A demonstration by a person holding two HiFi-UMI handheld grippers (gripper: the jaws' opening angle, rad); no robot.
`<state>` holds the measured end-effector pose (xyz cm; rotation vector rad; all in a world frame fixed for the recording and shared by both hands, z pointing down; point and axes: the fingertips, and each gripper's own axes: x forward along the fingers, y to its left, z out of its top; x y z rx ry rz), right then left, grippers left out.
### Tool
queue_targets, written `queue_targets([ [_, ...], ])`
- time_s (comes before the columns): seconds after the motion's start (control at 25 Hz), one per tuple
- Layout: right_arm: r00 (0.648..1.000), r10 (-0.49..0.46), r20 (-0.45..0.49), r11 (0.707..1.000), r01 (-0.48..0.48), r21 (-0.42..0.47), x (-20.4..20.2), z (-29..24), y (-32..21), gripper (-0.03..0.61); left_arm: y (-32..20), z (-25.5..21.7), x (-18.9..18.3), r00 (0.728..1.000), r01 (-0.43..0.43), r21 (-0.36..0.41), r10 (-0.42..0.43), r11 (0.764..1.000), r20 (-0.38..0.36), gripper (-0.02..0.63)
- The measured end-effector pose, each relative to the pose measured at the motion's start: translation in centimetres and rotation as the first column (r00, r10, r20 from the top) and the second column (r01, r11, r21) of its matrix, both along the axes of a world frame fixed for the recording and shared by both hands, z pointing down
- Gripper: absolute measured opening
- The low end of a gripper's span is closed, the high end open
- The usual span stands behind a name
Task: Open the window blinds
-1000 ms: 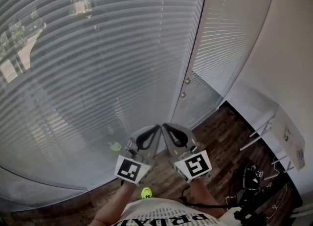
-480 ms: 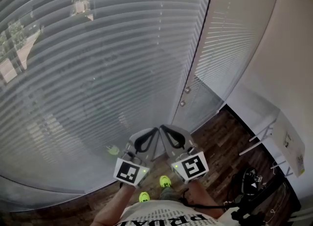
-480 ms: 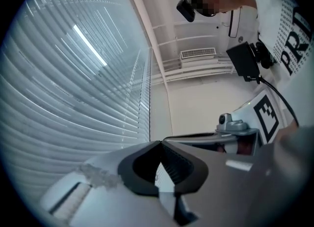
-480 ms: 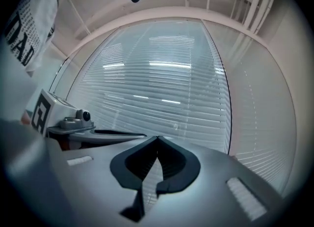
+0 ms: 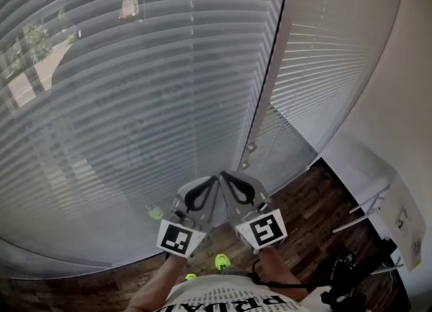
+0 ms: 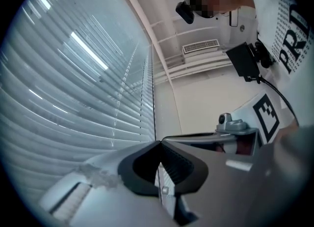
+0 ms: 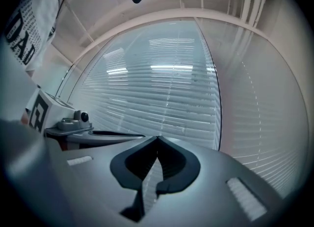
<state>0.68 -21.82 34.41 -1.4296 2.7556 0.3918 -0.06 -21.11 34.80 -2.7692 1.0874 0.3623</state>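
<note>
Left gripper (image 5: 216, 178) and right gripper (image 5: 225, 175) neared the blinds (image 5: 135, 88), fingers (image 6: 189, 167) closed, empty; forearms (image 5: 156, 285) cropped.

Daylight filters through pale horizontal-slat window blinds (image 5: 135, 101) covering two tall windows, which are split by a white vertical frame post (image 5: 270, 94). A dark wood plank floor (image 5: 317, 196) meets a plain white wall (image 5: 412, 101). A white slatted air vent (image 6: 200, 48) sits high up.
</note>
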Motion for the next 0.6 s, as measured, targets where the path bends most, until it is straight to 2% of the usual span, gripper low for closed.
queue_targets([
  [0.36,0.997,-0.070,-0.039,0.998,0.070,-0.013,3.8,0.9,-3.3,0.009,-3.6,0.7,3.8,0.996,0.084,-0.024,-0.084,0.996,-0.005,-0.009],
  [0.6,0.995,-0.073,-0.075,0.997,0.070,-0.031,6.1,2.3,-4.2,0.011,-4.6,1.9,6.1,0.995,0.103,-0.038,-0.103,0.994,0.012,-0.008],
])
